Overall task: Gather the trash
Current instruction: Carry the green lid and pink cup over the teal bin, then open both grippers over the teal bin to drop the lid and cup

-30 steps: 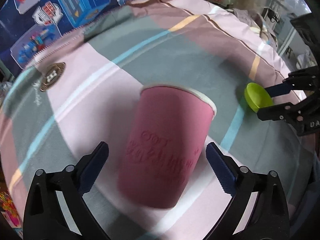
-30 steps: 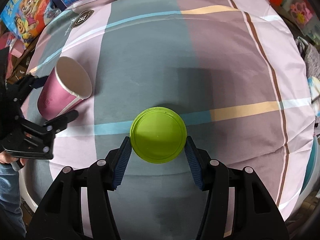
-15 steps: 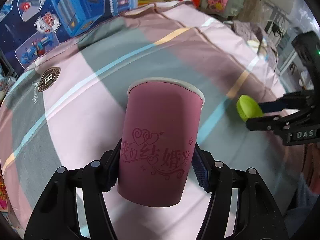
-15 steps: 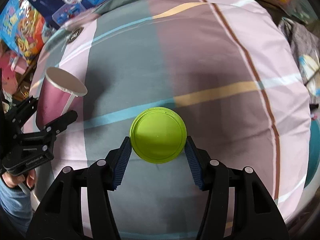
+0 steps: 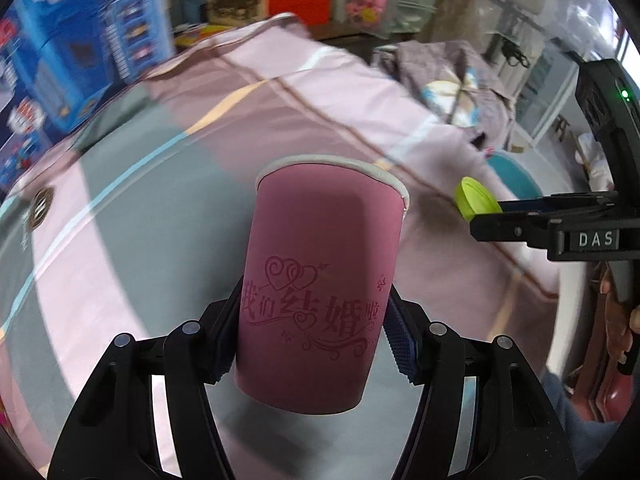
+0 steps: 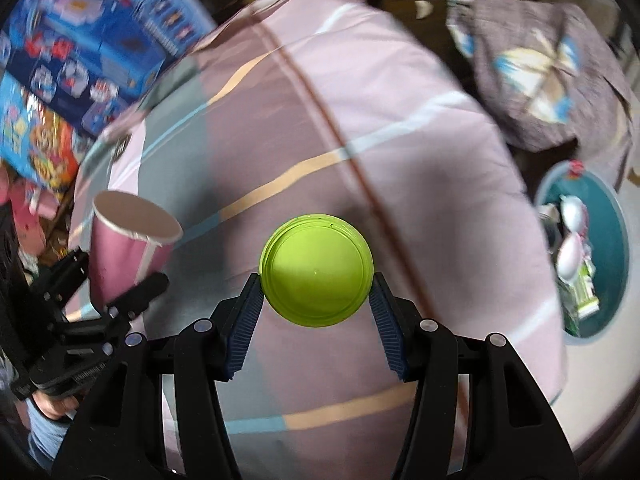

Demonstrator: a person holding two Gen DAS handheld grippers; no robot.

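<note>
My left gripper (image 5: 312, 336) is shut on a pink paper cup (image 5: 320, 280) with red hearts and writing, held upright above the bed. The cup also shows at the left of the right wrist view (image 6: 128, 252). My right gripper (image 6: 316, 300) is shut on a round lime-green lid (image 6: 316, 270), held flat above the bed. The lid shows edge-on at the right of the left wrist view (image 5: 476, 202). A teal trash bin (image 6: 612, 264) holding litter stands on the floor past the bed's right edge.
The bed is covered by a pink, grey and mauve striped quilt (image 6: 400, 128). Blue toy boxes (image 6: 100, 56) stack at the far left. A patterned cloth heap (image 6: 540, 72) lies beyond the bed on the right.
My left gripper closed on the pink cup and lifted it. Both grippers have swung right with their loads, and the teal bin has come into view.
</note>
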